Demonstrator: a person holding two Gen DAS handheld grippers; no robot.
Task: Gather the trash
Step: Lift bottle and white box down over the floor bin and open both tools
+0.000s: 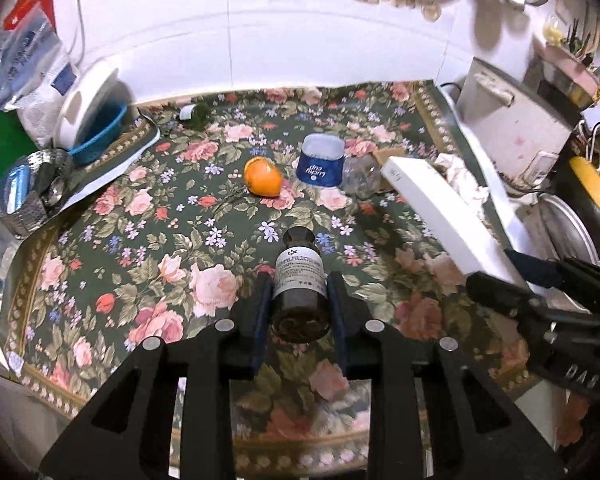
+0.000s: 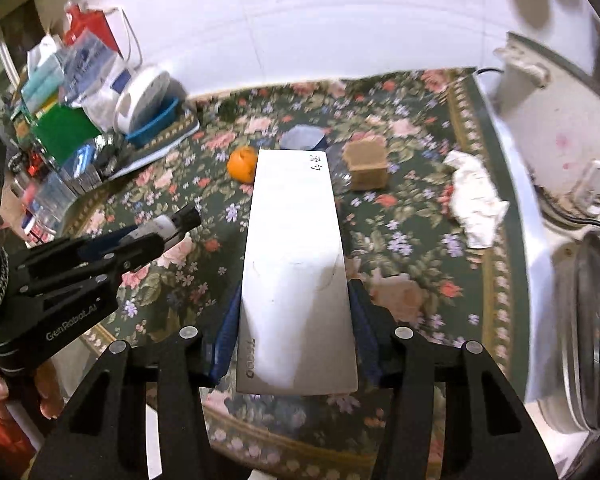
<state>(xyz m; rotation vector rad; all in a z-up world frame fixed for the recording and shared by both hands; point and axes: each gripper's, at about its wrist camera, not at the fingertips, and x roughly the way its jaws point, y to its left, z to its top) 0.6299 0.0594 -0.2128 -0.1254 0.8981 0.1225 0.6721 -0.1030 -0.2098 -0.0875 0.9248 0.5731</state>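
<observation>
The left hand-held gripper (image 1: 298, 280) is clamped on a brown bottle (image 1: 299, 280) above the flowered desk (image 1: 160, 240). The right hand-held gripper (image 2: 294, 312) grips a long white box (image 2: 296, 264). At twelve o'clock lie an orange (image 1: 262, 176) and blue cup (image 1: 322, 162); crumpled tissue (image 2: 476, 200) sits at two.

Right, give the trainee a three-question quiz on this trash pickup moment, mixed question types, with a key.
1. Multiple choice: what does the left gripper hold? A) an orange B) a dark glass bottle C) a blue cup
2. True or false: the right gripper is clamped on a long white box.
3. Short answer: which round fruit lies on the floral tablecloth beside the blue cup?

Key:
1. B, the dark glass bottle sits between its pads.
2. True.
3. The orange.
</observation>
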